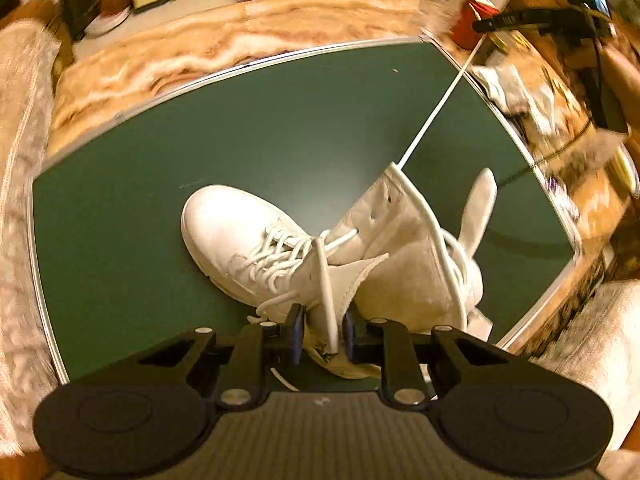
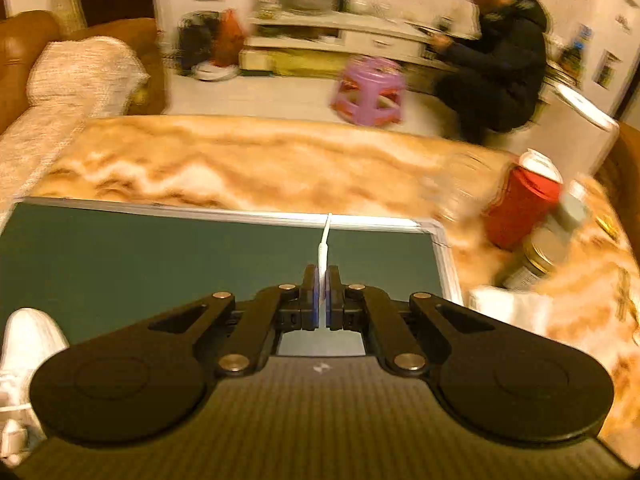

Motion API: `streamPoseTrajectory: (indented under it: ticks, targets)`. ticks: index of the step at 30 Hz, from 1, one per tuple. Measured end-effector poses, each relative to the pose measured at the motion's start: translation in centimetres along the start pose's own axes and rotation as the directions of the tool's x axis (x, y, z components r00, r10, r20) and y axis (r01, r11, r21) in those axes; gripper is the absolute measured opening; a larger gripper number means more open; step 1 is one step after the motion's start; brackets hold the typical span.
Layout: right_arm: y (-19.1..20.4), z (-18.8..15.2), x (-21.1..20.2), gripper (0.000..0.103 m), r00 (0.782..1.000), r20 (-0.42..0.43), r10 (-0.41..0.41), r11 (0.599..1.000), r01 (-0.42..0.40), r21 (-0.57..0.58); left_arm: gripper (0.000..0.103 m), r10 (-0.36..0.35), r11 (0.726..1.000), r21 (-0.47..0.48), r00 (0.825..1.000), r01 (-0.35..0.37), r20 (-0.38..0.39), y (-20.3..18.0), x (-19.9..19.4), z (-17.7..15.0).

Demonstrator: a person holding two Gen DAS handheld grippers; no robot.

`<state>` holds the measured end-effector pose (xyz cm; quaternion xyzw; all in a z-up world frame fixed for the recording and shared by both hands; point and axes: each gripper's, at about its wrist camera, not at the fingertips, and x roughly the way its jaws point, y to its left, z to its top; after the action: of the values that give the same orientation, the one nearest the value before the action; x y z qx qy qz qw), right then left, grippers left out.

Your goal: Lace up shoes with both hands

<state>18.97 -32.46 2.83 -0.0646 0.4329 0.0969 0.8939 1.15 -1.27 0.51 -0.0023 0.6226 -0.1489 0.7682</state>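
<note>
A white high-top shoe lies on a green mat, its toe pointing away to the left. My left gripper is shut on the shoe's upper eyelet flap, with a strand of white lace lying along it between the pads. A taut white lace runs from the far flap up to my right gripper at the top right. In the right wrist view, the right gripper is shut on that lace, whose tip sticks out past the fingers. The shoe's toe shows at that view's lower left.
The mat lies on an orange marbled table. A red can, jars and white cloth crowd the table's right end. Beyond the table are a purple stool, a crouching person and a covered sofa.
</note>
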Motion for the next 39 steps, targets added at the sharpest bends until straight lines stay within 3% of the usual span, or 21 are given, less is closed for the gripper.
streamPoseTrajectory:
  ticks: [3,5,7,10,12,14,16,20,22,27,32,34,36,39]
  targets:
    - [3.1,1.4,0.4,0.004,0.988,-0.005,0.152,0.987,-0.152,-0.044,0.045,-0.015,0.996,-0.092,1.0,0.016,0.012,1.0,-0.7,0.0]
    - [5.8,2.1,0.7,0.004,0.962,-0.028,0.27,0.958,-0.271,-0.096,0.053,-0.015,0.989,-0.149,1.0,0.018,0.018,1.7,-1.0,0.2]
    - [9.3,2.7,0.9,0.004,0.91,-0.085,0.405,0.895,-0.414,-0.168,0.053,-0.037,0.976,-0.214,0.999,0.041,0.022,2.4,-0.9,0.3]
    - [14.6,2.9,1.1,0.004,0.794,-0.231,0.562,0.759,-0.606,-0.238,0.053,-0.071,0.955,-0.286,0.997,0.075,0.025,3.3,-0.6,0.3]
    - [18.0,2.4,0.9,0.004,0.726,-0.32,0.609,0.667,-0.686,-0.289,0.053,-0.077,0.946,-0.313,0.996,0.085,0.04,3.7,-0.7,0.2]
    - [20.7,1.8,0.6,0.004,0.673,-0.389,0.629,0.59,-0.739,-0.325,0.054,-0.083,0.939,-0.33,0.995,0.095,0.052,4.2,-0.9,0.0]
    - [22.4,1.3,0.7,0.004,0.643,-0.449,0.621,0.549,-0.765,-0.336,0.055,-0.083,0.936,-0.339,0.995,0.096,0.053,4.5,-0.8,-0.1]
    - [24.0,-0.1,0.8,0.004,0.595,-0.539,0.596,0.508,-0.799,-0.321,0.056,-0.119,0.92,-0.365,0.989,0.142,0.084,5.0,-1.2,-0.1]
    - [24.5,-1.0,0.7,0.004,0.581,-0.573,0.578,0.49,-0.809,-0.326,0.067,-0.127,0.919,-0.363,0.987,0.153,0.094,5.2,-1.4,0.0]
    - [25.0,-2.1,0.9,0.004,0.557,-0.641,0.528,0.461,-0.822,-0.334,0.068,-0.118,0.912,-0.381,0.987,0.152,0.111,5.8,-1.7,0.4]
    - [25.0,-2.6,0.0,0.004,0.54,-0.671,0.509,0.428,-0.834,-0.347,0.063,-0.083,0.924,-0.368,0.995,0.1,0.061,5.6,-0.8,0.3]
    - [25.3,-2.9,-0.5,0.004,0.537,-0.681,0.497,0.409,-0.838,-0.362,0.056,-0.085,0.921,-0.375,0.994,0.103,0.063,5.7,-0.7,0.2]
    - [25.9,-3.4,-0.9,0.004,0.526,-0.699,0.484,0.378,-0.846,-0.376,0.053,-0.092,0.906,-0.408,0.993,0.115,0.074,6.0,-0.8,-0.3]
    - [26.7,-4.1,-1.7,0.004,0.537,-0.71,0.455,0.326,-0.843,-0.428,0.051,-0.101,0.877,-0.462,0.991,0.129,0.086,6.8,-0.9,-1.1]
